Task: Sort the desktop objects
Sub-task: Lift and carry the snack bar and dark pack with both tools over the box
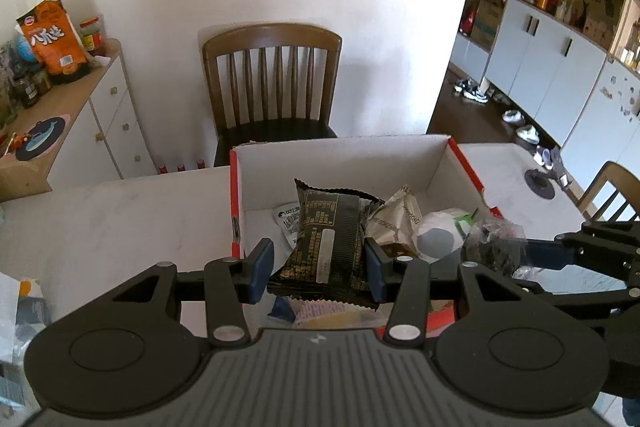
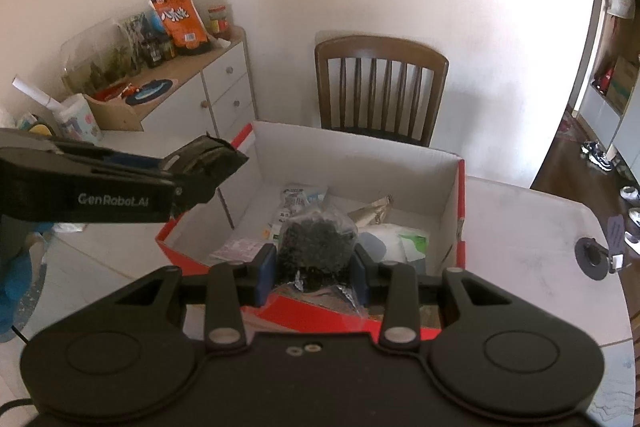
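Note:
A red cardboard box with a white inside [image 1: 436,163] [image 2: 448,211] stands on the white table. It holds several snack packets, among them a beige wrapper [image 1: 396,219] and a white round packet [image 1: 438,235]. My left gripper [image 1: 319,267] is shut on a black snack packet with gold print [image 1: 328,239] and holds it above the box; it shows from the side in the right wrist view [image 2: 208,163]. My right gripper [image 2: 312,277] is shut on a clear bag of dark pieces [image 2: 316,247] over the box's near edge; the bag also shows in the left wrist view [image 1: 492,247].
A brown wooden chair [image 1: 272,83] [image 2: 380,87] stands behind the table. A white sideboard [image 1: 100,107] with an orange snack bag [image 1: 52,35] is at the left. A dark round fitting [image 2: 592,257] sits in the table at the right. A second chair [image 1: 612,191] is at far right.

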